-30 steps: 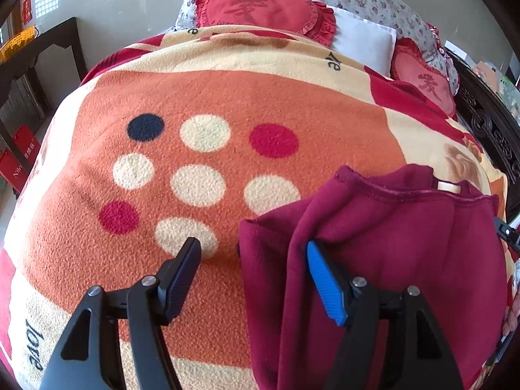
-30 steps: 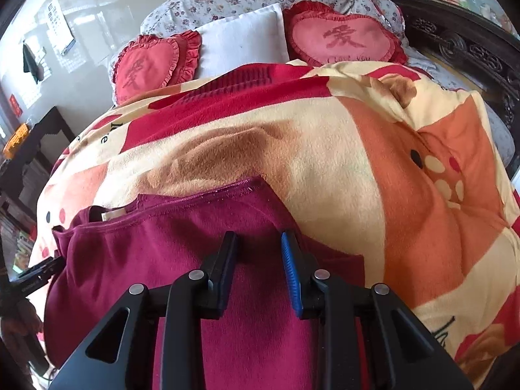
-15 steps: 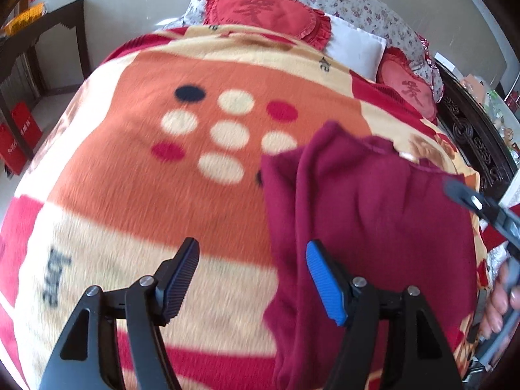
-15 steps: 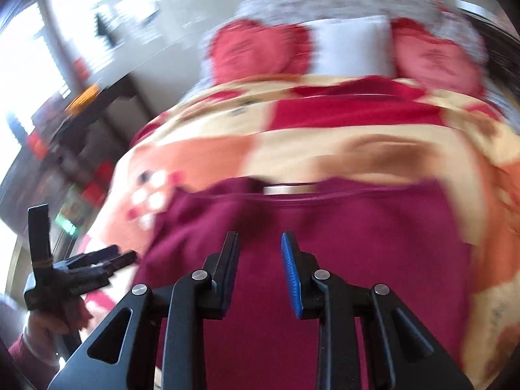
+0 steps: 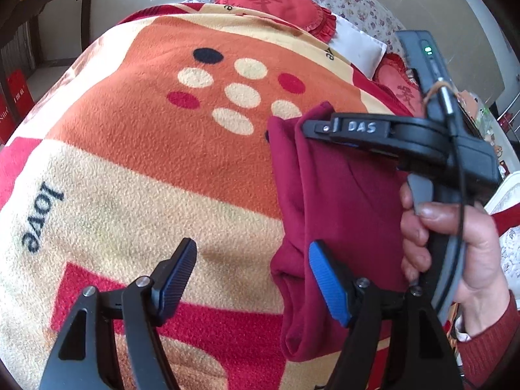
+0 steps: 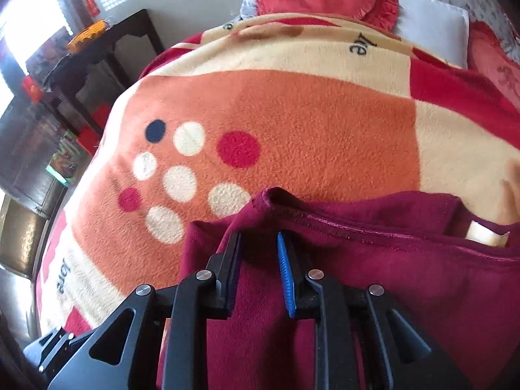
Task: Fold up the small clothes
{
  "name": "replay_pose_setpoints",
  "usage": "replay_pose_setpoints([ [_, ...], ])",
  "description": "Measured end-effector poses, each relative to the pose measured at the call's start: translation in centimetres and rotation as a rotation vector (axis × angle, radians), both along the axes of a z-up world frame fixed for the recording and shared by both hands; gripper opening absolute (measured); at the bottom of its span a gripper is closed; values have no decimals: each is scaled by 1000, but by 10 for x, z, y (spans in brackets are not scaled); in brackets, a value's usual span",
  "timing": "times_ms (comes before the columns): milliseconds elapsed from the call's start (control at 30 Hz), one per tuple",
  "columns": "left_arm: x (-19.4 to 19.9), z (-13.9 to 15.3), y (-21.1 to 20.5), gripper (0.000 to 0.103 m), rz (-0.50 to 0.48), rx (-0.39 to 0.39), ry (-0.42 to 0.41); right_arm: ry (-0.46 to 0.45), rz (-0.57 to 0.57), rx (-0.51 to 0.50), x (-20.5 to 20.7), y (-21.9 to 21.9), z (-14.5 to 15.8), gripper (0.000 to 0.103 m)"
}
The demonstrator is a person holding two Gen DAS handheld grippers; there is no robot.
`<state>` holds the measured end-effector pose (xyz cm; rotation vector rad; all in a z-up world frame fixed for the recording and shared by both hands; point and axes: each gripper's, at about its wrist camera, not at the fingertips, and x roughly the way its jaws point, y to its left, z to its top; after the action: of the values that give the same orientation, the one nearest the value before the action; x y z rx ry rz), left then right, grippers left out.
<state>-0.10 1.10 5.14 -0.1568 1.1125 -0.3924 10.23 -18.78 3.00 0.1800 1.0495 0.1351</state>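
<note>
The right gripper is pinching the upper left corner of the maroon garment, jaws just closing on it. The garment is lying folded on the fleece blanket. The left gripper is hovering unclenched, straddling its lower edge.

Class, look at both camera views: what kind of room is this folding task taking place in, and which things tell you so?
Most likely a bedroom: a fleece blanket covers a bed, heart-shaped red cushions and a white pillow sit at its head.

Bright daylight, blown-out window upper left in right view, fisheye-bent edges, dark vignetted corners, slight motion blur
</note>
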Motion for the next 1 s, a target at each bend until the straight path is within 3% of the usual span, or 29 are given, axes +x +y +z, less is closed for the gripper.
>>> replay_pose_setpoints([
  [67,-1,-1,1,76,-2,-4,-1,13,-6,23,-3,-2,7,4],
  [133,-2,-2,2,76,-3,-7,-4,35,8,38,-9,2,15,12],
  [167,-3,-2,3,76,-1,-10,-5,40,25,25,-11,10,18,21],
  [200,-3,-2,4,76,3,-14,-4,43,45,7,-13,16,19,27],
  [367,-8,-2,6,76,9,-16,-5,80,135,-151,-12,55,8,32],
  [567,-11,0,8,77,3,2,-7,74,112,-195,-7,62,-2,32],
  [633,-11,1,8,77,2,1,-6,53,98,-196,-12,57,0,21],
  [700,-14,3,5,77,-11,-8,-10,39,94,-137,-19,48,4,2],
  [867,-30,10,-12,88,-131,-102,-36,-8,46,67,-34,7,33,0],
  [1000,-35,11,-29,88,-170,-115,-55,-35,13,200,-47,-23,54,0],
])
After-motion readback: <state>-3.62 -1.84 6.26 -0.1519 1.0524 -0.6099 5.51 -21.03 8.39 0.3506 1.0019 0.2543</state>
